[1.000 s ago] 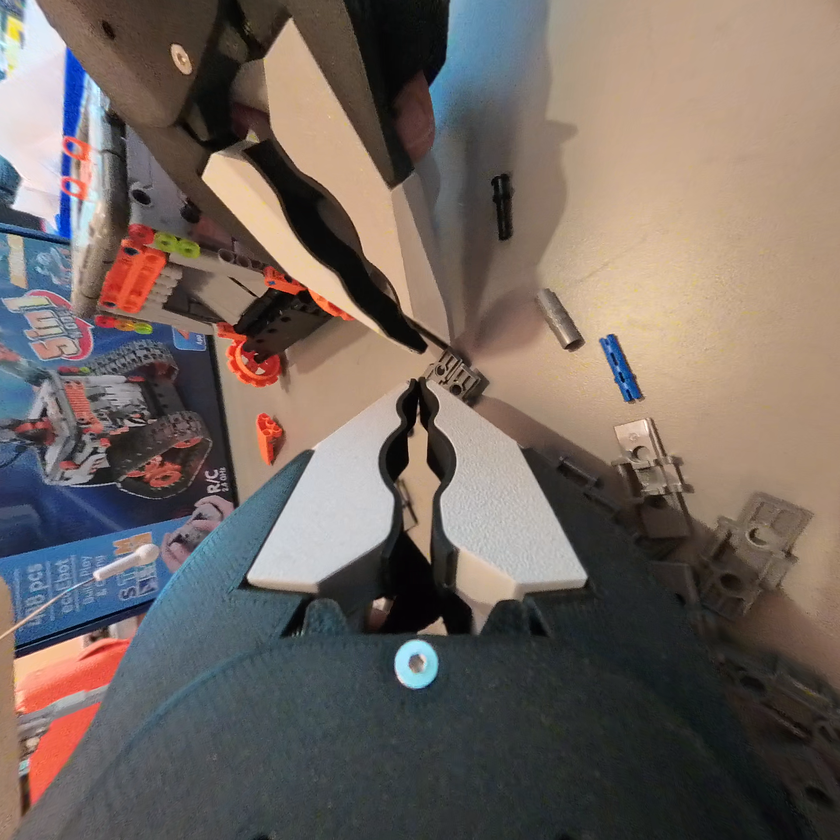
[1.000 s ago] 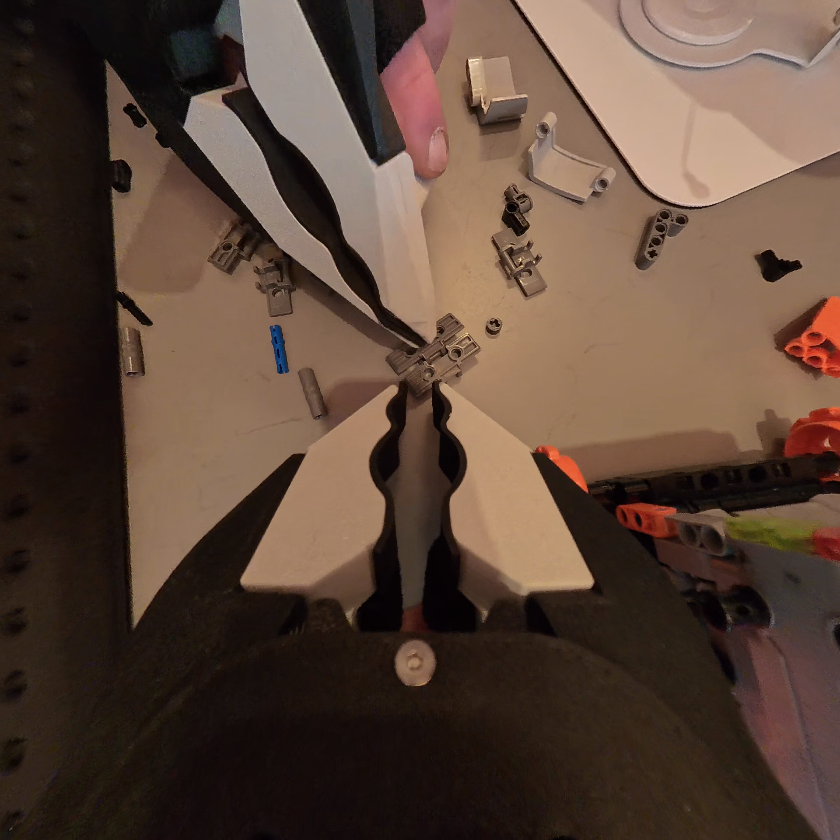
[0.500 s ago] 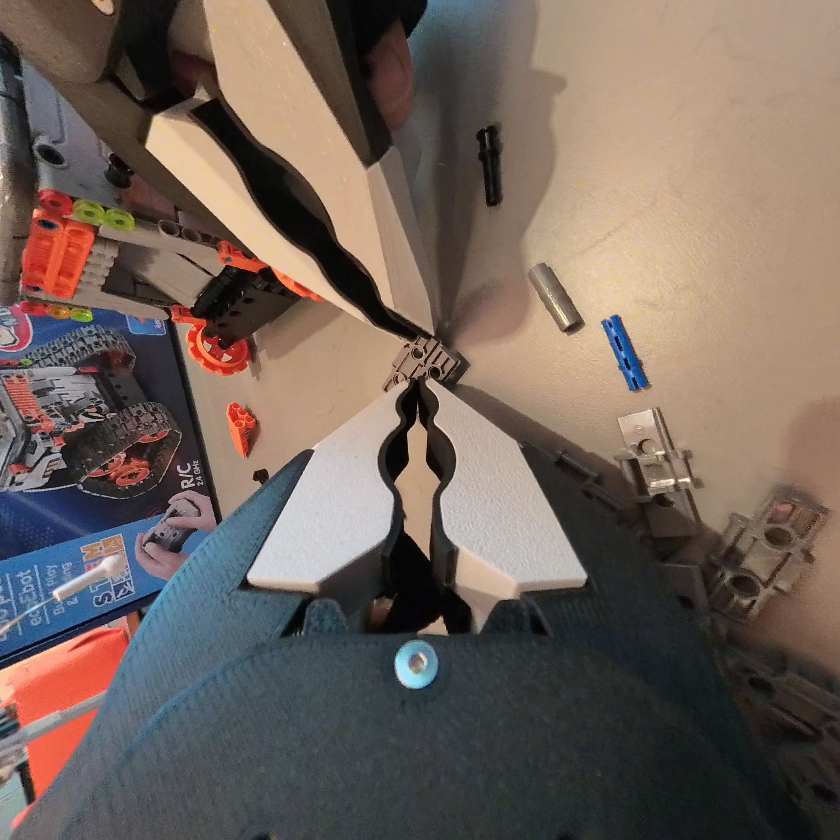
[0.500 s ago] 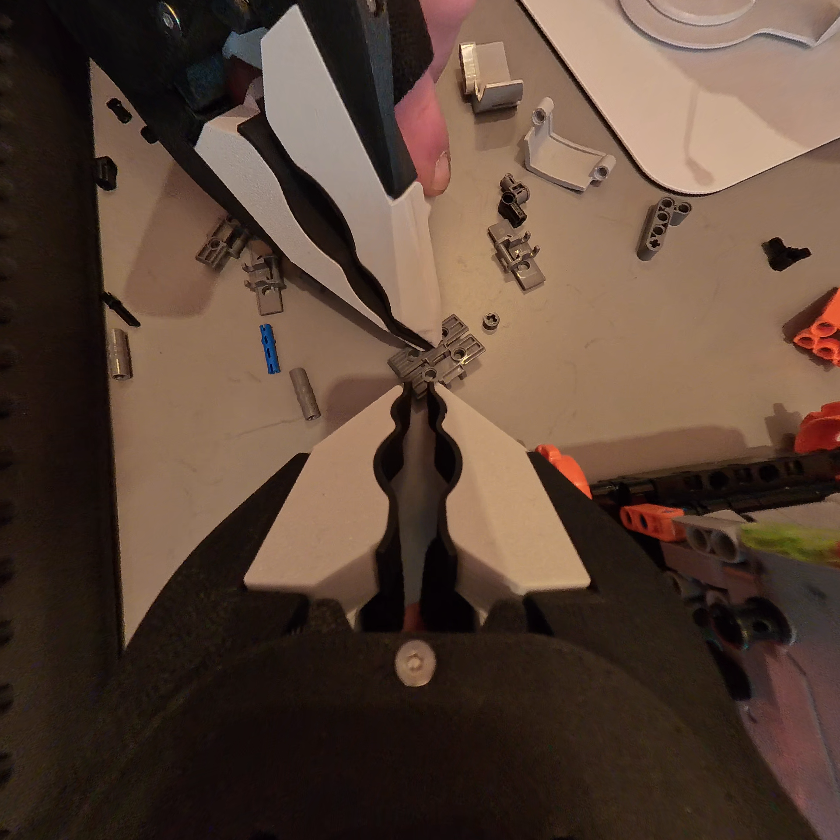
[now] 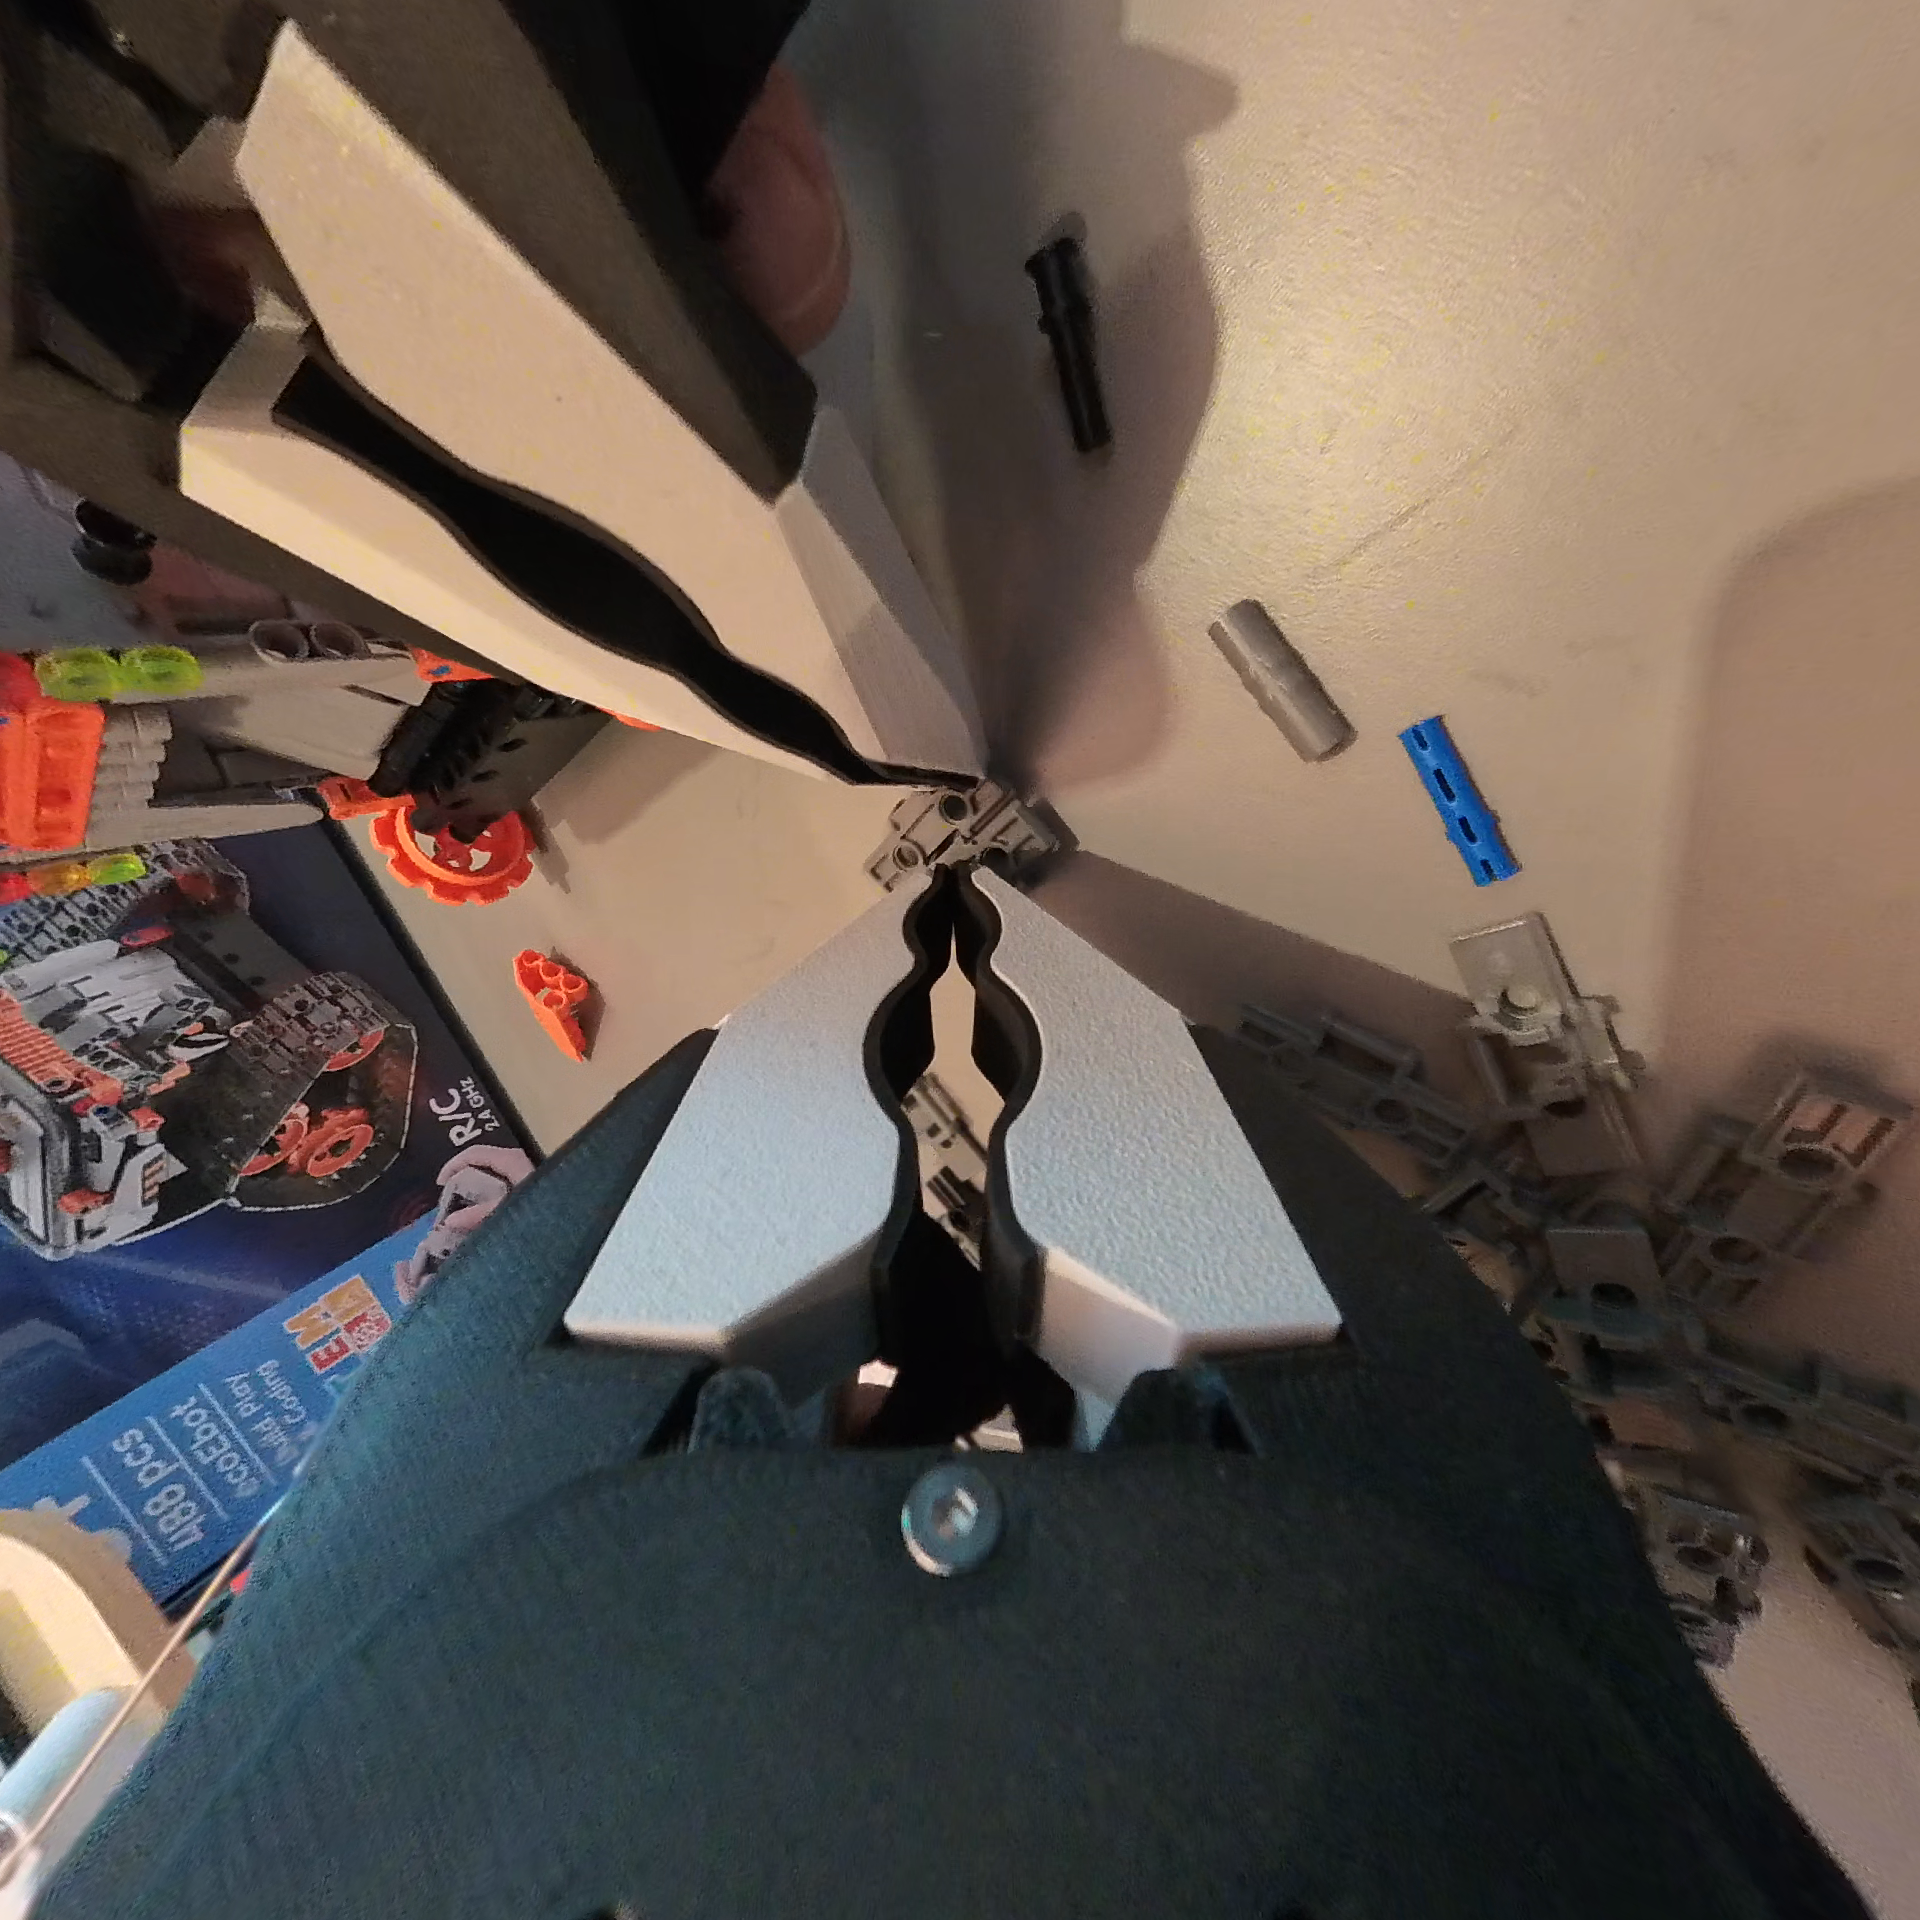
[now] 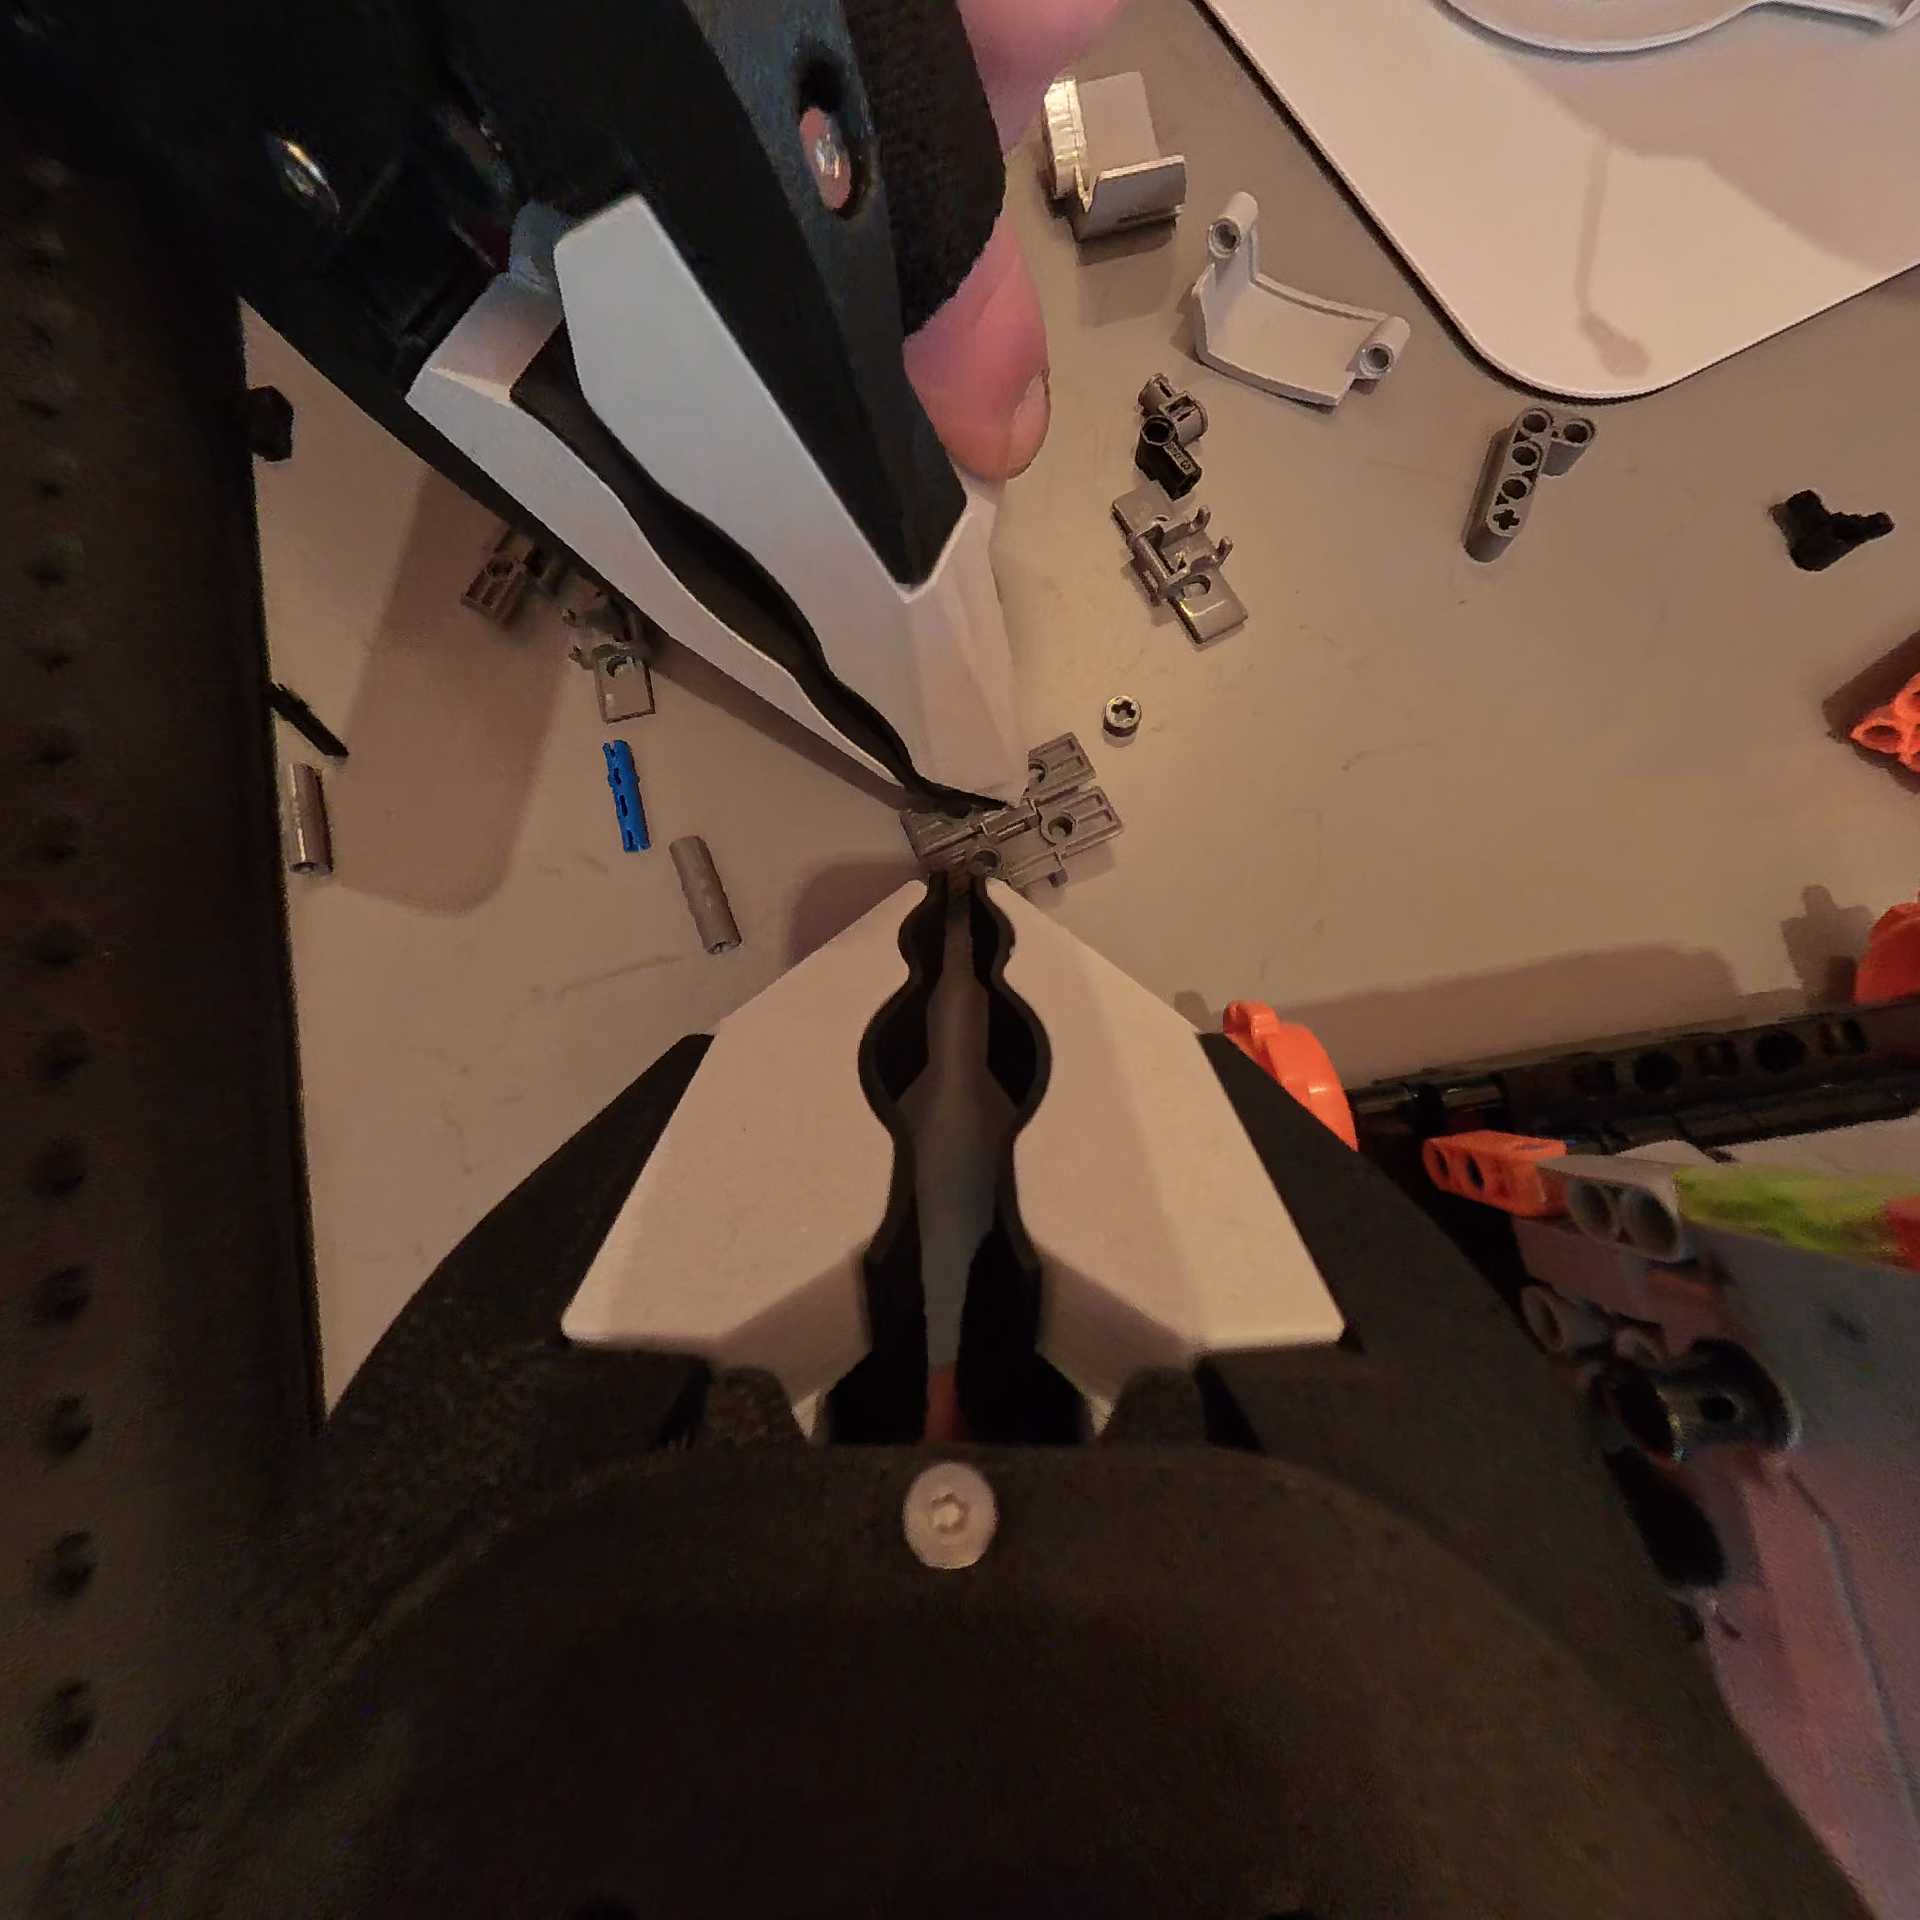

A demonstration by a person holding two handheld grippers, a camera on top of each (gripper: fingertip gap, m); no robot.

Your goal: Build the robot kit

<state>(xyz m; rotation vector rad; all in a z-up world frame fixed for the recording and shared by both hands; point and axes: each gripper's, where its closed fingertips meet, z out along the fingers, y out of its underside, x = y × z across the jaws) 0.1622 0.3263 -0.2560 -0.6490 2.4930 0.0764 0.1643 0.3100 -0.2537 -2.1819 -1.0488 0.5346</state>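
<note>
- The left gripper (image 5: pixel 954 878) is seen with jaws pressed together, pinching the near edge of a small grey track-link piece (image 5: pixel 961 833) at the tips.
- The right gripper (image 6: pixel 961 883) is likewise closed on the same piece (image 6: pixel 1013 831); its tips are clamped on the edge nearest that camera.
- The piece, made of linked grey plates, is held between both grippers just above or on the table (image 6: pixel 1403 831); contact with the surface cannot be told.
- In the left wrist view the right gripper (image 5: pixel 935 777) is seen coming in from the upper left, a fingertip (image 5: pixel 790 239) of the person resting beside its body.
- In the right wrist view the left gripper (image 6: pixel 956 805) enters from the upper left, tips on the far side of the piece.
- A blue pin (image 5: pixel 1457 802), a grey sleeve (image 5: pixel 1283 681) and a black pin (image 5: pixel 1070 332) are spread on the table beyond the piece, well apart from it.
- A heap of grey track links (image 5: pixel 1662 1247) is seen to the right of the left gripper.
- A partly built model (image 5: pixel 260 727) with an orange gear (image 5: pixel 447 852) and a printed box (image 5: pixel 208 1143) are placed to the left.
- In the right wrist view, a small grey bush (image 6: pixel 1122 715) lies just beside the piece; a curved grey panel (image 6: pixel 1288 332), a grey beam (image 6: pixel 1522 483) and a white mat (image 6: pixel 1610 187) are farther off.
</note>
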